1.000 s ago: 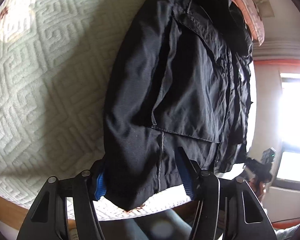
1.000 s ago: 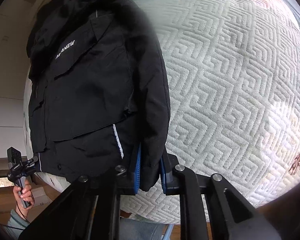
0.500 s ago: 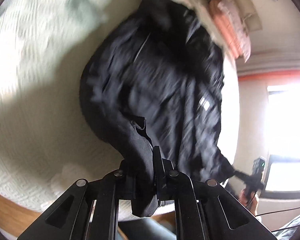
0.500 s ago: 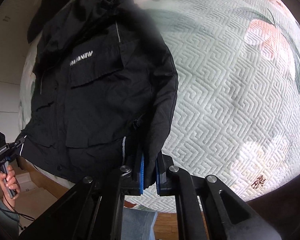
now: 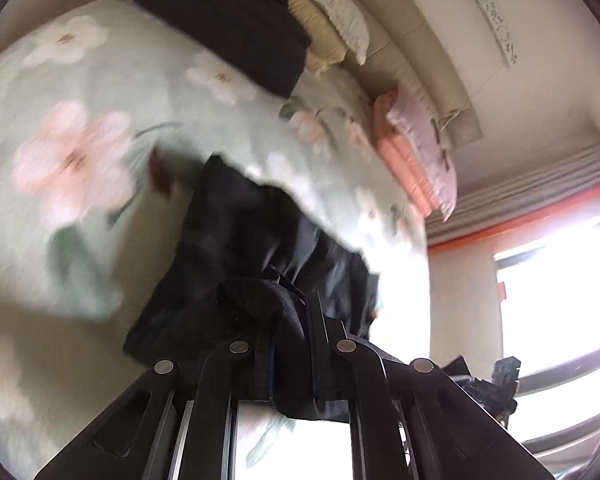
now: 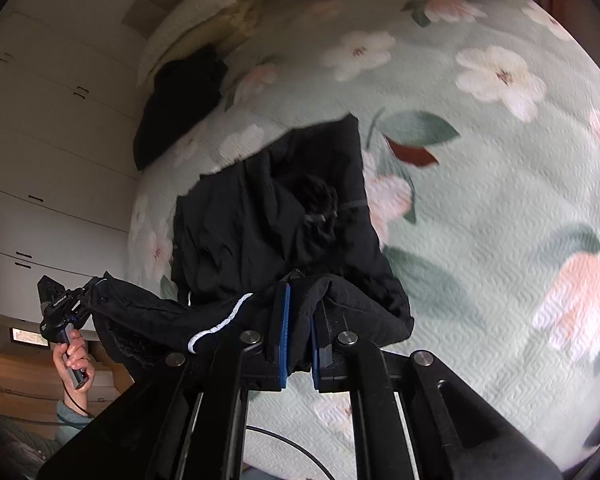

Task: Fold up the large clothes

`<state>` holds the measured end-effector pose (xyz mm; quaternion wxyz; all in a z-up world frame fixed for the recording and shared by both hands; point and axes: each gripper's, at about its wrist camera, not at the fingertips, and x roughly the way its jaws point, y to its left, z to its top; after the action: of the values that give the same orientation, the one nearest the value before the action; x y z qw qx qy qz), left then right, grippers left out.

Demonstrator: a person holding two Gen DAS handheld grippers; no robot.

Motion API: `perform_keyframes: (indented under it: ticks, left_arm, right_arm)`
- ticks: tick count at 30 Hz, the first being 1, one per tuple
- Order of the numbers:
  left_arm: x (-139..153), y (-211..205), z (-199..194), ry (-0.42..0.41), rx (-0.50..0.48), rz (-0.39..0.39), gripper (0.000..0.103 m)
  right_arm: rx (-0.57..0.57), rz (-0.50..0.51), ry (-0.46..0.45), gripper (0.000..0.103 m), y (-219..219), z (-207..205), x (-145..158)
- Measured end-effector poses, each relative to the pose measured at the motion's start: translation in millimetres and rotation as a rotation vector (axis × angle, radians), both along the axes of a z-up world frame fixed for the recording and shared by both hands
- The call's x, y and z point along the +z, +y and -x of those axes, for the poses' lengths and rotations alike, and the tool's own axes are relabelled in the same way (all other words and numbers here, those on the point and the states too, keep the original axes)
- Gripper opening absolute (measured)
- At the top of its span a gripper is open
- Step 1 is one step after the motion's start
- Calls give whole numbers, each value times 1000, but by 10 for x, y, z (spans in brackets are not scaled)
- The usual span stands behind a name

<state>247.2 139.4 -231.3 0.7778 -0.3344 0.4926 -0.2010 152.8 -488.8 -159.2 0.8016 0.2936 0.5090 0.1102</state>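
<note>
A black jacket (image 6: 284, 216) lies on a bed (image 6: 480, 184) covered by a pale green floral quilt, its long axis running from the near edge toward the headboard end, collar end farther in. Its hem is lifted off the near edge at two points. The right gripper (image 6: 298, 340) has its blue-padded fingers (image 6: 283, 332) closed on a bunch of hem fabric; the left gripper (image 5: 290, 356) is likewise clamped on black cloth, the left wrist view blurred. A second dark garment (image 5: 236, 20) sits near the head of the bed beside cream pillows (image 5: 336, 24); folded pink bedding (image 5: 412, 160) rests along the far side edge. White cabinets (image 6: 48, 128) stand beyond the bed.
</note>
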Motion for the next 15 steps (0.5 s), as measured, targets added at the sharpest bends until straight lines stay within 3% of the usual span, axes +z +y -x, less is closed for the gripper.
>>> perform_keyframes:
  ticks: [2, 6, 8, 11, 15]
  left_arm:
    - [28, -56, -315, -6, -10, -9, 16]
    - [-126, -117, -976, 7, -8, -7, 21]
    - [-364, -156, -1253, 33, -13, 8, 24]
    - [-958, -205, -1647, 125, 1, 19, 25]
    - [-1552, -263, -1867, 205, -14, 10, 25]
  right_arm:
    - [10, 19, -25, 10, -39, -363, 94]
    - [-12, 43, -2, 12, -58, -1084, -75]
    - [-37, 43, 39, 15, -47, -1403, -360]
    - [-74, 18, 118, 20, -15, -1816, -938]
    - [-92, 0, 201, 20, 28, -1981, -1543]
